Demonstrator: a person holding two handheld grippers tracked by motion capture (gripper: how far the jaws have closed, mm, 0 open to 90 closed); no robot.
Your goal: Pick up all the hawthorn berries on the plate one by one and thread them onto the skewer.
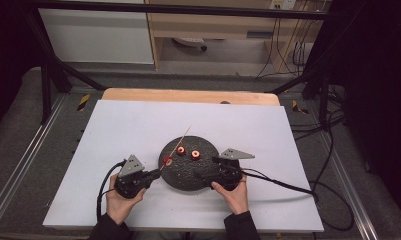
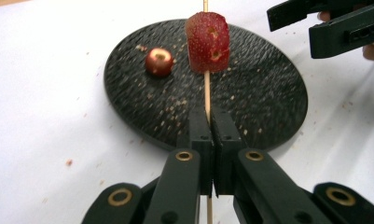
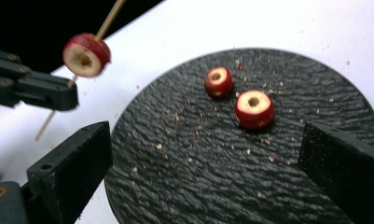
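2 fruits [image 3: 253,108] on plate [image 3: 184,182], 1 on skewer [image 2: 206,93]

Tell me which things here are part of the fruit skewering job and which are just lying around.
In the job:
- skewer, clamped in the left gripper
- fruit piece on it
- two loose fruit pieces
- black plate
- right gripper, jaws open over the plate

Lying about:
- crumbs
- white sheet
- floor cables

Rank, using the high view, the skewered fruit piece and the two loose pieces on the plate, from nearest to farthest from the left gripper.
1. Skewered fruit piece, at the plate's left edge.
2. Left loose piece, mid-plate.
3. Right loose piece, farther right.
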